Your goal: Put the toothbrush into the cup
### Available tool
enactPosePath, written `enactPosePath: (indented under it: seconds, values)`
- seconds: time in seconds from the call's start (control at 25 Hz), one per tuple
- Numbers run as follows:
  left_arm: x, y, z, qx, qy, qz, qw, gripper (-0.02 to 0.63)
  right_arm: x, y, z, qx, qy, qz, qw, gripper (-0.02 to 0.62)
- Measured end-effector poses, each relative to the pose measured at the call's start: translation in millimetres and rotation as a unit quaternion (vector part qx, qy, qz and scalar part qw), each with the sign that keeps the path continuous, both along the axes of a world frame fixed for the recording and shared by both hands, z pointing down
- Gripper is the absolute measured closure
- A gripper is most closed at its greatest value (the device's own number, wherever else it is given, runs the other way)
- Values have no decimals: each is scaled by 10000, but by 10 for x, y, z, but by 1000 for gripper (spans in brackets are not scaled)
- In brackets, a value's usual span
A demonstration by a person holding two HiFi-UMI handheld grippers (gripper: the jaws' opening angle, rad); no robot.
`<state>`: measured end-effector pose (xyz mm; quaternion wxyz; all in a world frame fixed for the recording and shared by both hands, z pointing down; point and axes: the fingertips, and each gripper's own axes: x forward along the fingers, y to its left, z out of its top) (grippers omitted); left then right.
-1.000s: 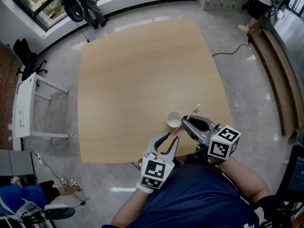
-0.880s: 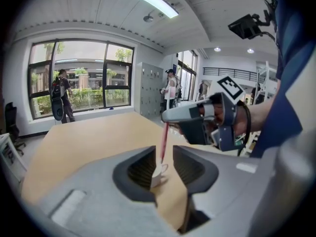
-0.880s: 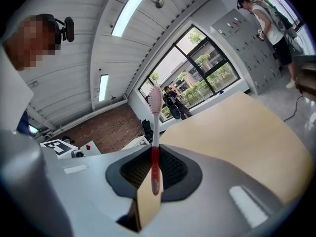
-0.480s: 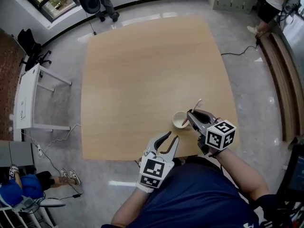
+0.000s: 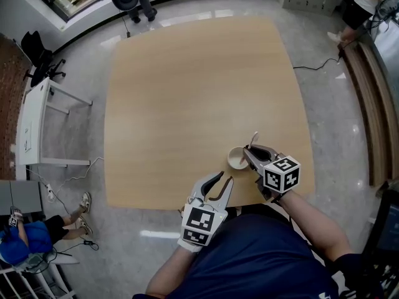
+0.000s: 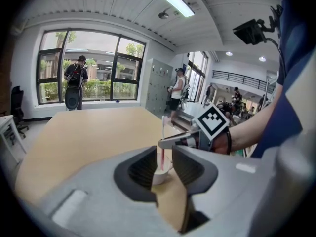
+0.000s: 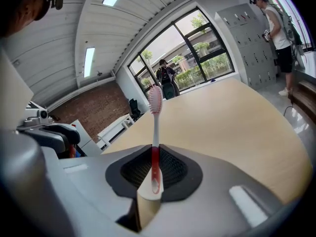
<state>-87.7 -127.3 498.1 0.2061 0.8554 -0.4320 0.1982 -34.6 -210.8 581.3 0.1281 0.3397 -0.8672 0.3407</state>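
Observation:
A small white cup [image 5: 236, 158] stands near the front right of the wooden table [image 5: 187, 92]. My right gripper [image 5: 247, 152] is shut on a toothbrush [image 5: 252, 141] with a white neck and red handle. The brush stands nearly upright with its bristles up. In the left gripper view the toothbrush [image 6: 161, 137] has its red end inside the cup [image 6: 159, 175], with the right gripper [image 6: 177, 141] gripping it just above the rim. The right gripper view shows the toothbrush [image 7: 155, 132] pinched between the jaws. My left gripper [image 5: 224, 179] hovers at the table's front edge, left of the cup; its jaws are closing with nothing between them.
A white desk [image 5: 34, 126] and black chairs [image 5: 34, 55] stand on the floor to the left. A wooden bench [image 5: 368, 98] and a cable [image 5: 312, 64] lie to the right. People stand at the far end of the room by the windows and lockers [image 6: 174, 90].
My right gripper has come down with the toothbrush, from slanted over the cup to nearly upright with its red end in the cup. The left gripper's jaws have narrowed slightly.

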Motion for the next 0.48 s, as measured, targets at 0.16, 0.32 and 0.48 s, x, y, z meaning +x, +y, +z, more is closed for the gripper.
enactPosePath:
  seconds: [0.16,0.32,0.48]
  values:
    - [-25,18,30,-58,12,-21,10000,508,-99,82,169,-57,186,-210,9996,548]
    - [-29,15,30,-92,9,-69,9999,508,-164,125,251,-31,400,-441,9982,548]
    - [6,23,54,-111,18,-103,9999,512,-167,145,370,50,803,-630,9948,546]
